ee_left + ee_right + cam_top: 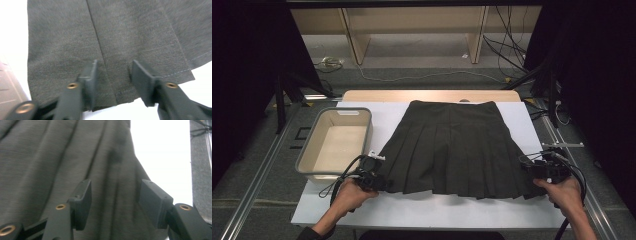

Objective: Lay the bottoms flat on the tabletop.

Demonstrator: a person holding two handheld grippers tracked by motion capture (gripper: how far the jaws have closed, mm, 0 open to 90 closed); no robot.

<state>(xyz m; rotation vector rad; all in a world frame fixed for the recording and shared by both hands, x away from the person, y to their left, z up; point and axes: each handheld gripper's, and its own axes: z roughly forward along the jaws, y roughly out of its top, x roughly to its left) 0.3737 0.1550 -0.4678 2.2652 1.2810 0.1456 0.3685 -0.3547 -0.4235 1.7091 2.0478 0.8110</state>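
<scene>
A dark grey pleated skirt point(452, 150) lies flat on the white mat point(422, 207), waistband at the far side and hem toward me. My left gripper point(379, 181) is at the hem's near left corner. In the left gripper view its jaws point(113, 67) stand apart over the hem point(125, 37), a pleat fold running between them, with no fabric pinched. My right gripper point(532, 172) is at the hem's right corner. In the right gripper view it point(115, 185) is open above the pleated cloth point(50, 157), its pads not pressing on the cloth.
A grey bin point(312, 145) with a pale inside stands on the left, close behind my left hand. The wooden table edge point(377, 95) shows beyond the mat. Metal rails run along both sides, and cables lie on the floor farther back.
</scene>
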